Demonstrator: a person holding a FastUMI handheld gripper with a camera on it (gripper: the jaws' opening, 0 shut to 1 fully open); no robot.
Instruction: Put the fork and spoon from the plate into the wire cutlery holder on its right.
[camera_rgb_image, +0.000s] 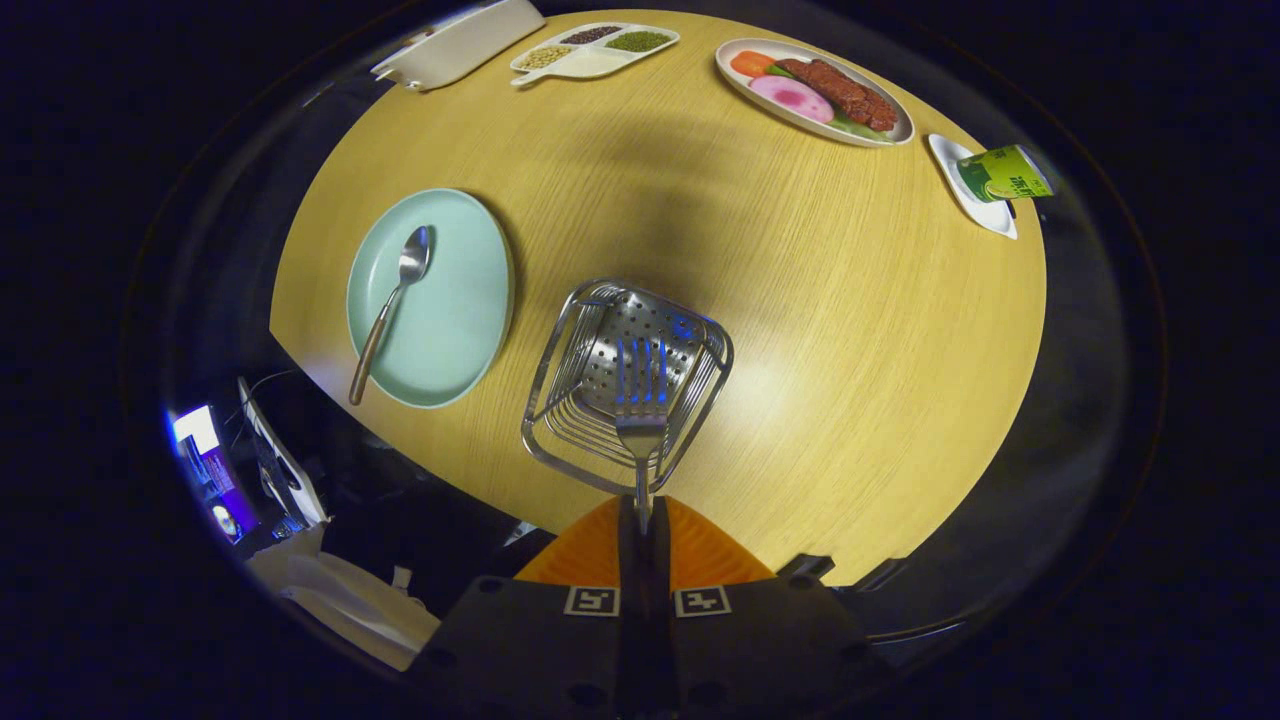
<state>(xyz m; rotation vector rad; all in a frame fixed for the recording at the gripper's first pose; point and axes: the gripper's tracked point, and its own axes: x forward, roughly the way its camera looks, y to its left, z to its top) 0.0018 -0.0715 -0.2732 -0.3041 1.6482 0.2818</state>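
hand-held gripper: the hand-held gripper (643, 520) with orange fingers (590, 555) is clenched on the handle of the shiny metal fork (641, 400), both fingers pressed together around it.
fork: held tines forward, just ahead of the fingers, hanging over the open top of the silver wire cutlery holder (627, 385); whether the tines touch its perforated base cannot be told.
cutlery holder: stands on the round light-wood table (800, 330), just beside the pale green round plate (432, 297) and to its right.
spoon: the metal spoon with a brownish handle (390, 305) lies on the plate, bowl pointing away from the gripper, handle end reaching past the near rim.
far side of table: an oval white platter of model food (812, 92), a white divided dish of beans and grains (595, 50), a white tray-like item (460, 42) at the edge.
right edge: a green can (1005, 173) lying on its side on a small white saucer (975, 190), well apart from the holder.
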